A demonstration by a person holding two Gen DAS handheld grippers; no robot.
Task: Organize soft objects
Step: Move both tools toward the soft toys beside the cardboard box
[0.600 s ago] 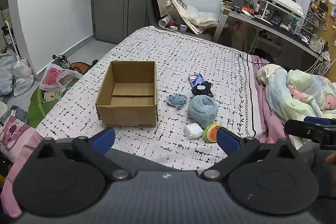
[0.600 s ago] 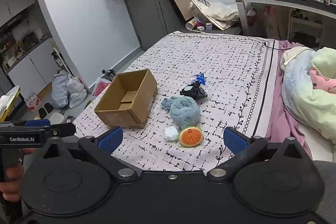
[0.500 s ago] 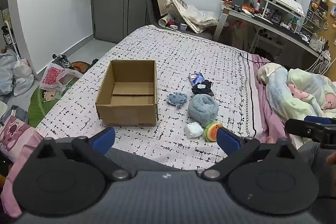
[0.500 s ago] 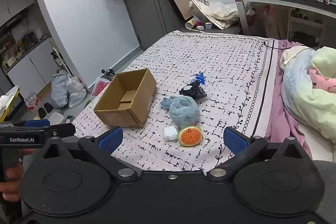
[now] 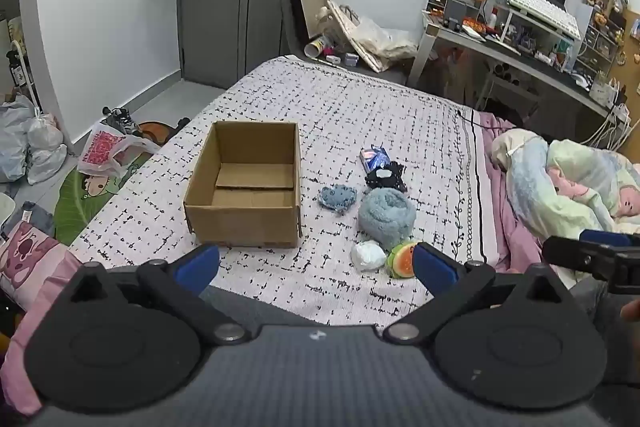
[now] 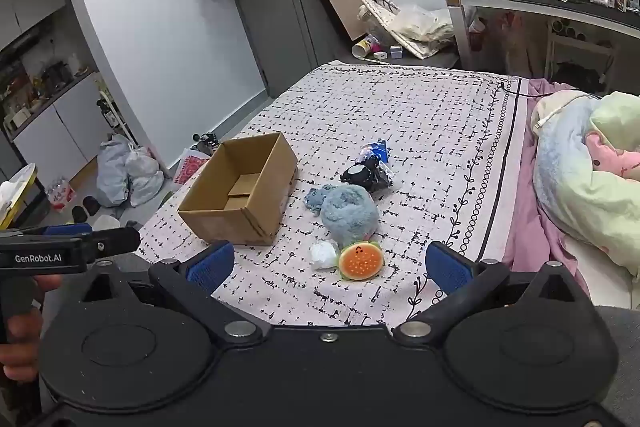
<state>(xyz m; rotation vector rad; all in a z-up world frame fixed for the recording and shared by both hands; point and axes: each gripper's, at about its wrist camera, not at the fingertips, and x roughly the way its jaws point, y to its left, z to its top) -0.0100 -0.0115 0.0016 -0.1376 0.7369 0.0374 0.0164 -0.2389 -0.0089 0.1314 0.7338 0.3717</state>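
1. Left wrist view: left gripper [image 5: 316, 263] fingers spread wide, holding nothing. Open cardboard box [image 5: 245, 191] on bed [image 5: 360, 107]; right of it, blue plush [image 5: 386, 213], white ball [image 5: 368, 255], watermelon plush [image 5: 402, 259].
2. Right wrist view: right gripper [image 6: 329, 263] fingers apart, unloaded; watermelon plush [image 6: 361, 261] nearest, between them.

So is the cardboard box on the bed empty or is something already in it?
Empty. The cardboard box stands open-topped, showing only its bare bottom flaps.
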